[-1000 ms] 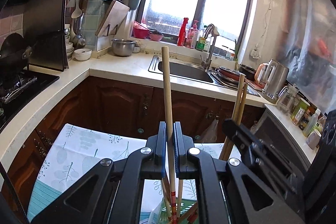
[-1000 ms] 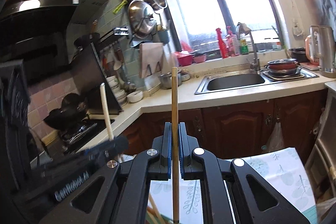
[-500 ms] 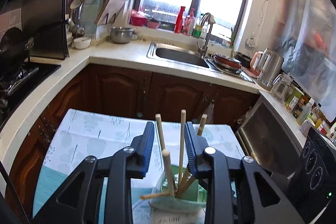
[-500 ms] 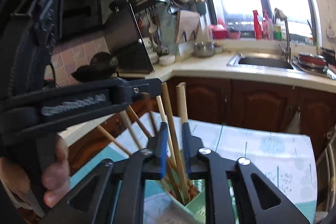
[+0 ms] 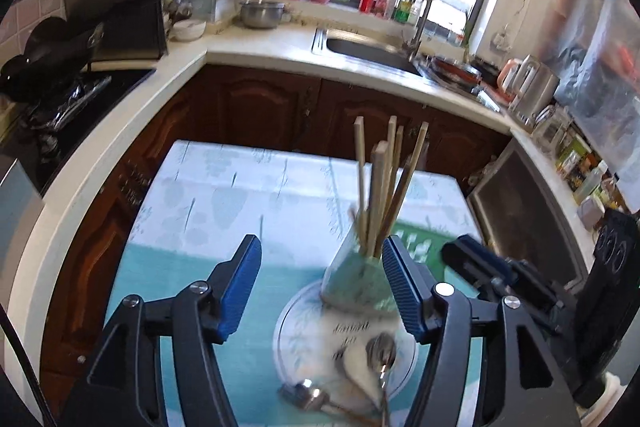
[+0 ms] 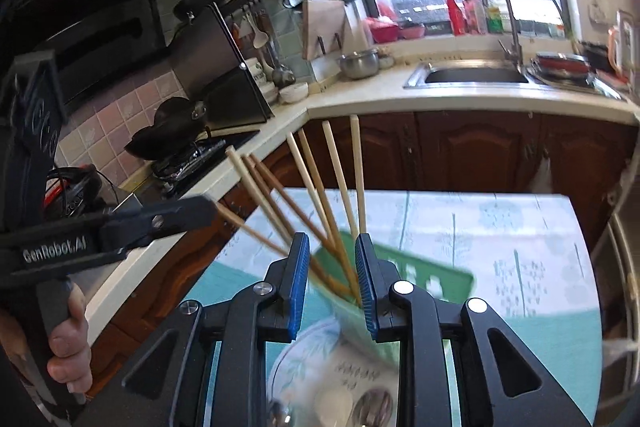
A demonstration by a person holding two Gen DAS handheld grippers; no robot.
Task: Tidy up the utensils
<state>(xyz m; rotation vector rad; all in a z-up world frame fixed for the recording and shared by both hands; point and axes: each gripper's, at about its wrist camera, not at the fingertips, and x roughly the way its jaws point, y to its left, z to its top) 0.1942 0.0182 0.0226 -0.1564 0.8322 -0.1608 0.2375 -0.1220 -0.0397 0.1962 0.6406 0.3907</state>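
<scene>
Several wooden chopsticks (image 5: 384, 183) stand fanned in a green holder (image 5: 356, 279) at the far edge of a patterned plate (image 5: 292, 331) that carries metal spoons (image 5: 380, 347). My left gripper (image 5: 320, 251) hangs just short of the holder, its jaws opening wide with nothing between them. In the right wrist view my right gripper (image 6: 331, 251) is close over the holder (image 6: 356, 319). Its jaws are opening a little, and the chopsticks (image 6: 320, 187) rise beyond the gap, not pressed by the pads. The left gripper (image 6: 200, 215) reaches in from the left, held by a hand (image 6: 68, 343).
The plate sits on a table with a leaf-print cloth (image 5: 224, 195) and a green mat (image 6: 424, 271). Beyond it a white counter (image 5: 264, 51) wraps round with a sink (image 5: 372, 47), a stove with a black pan (image 5: 44, 67) and a kettle (image 5: 532, 87).
Each gripper was shut on one chopstick a second ago. Both have let go, the chopsticks now stand in the holder, and both grippers have tilted down and drawn back with their jaws apart.
</scene>
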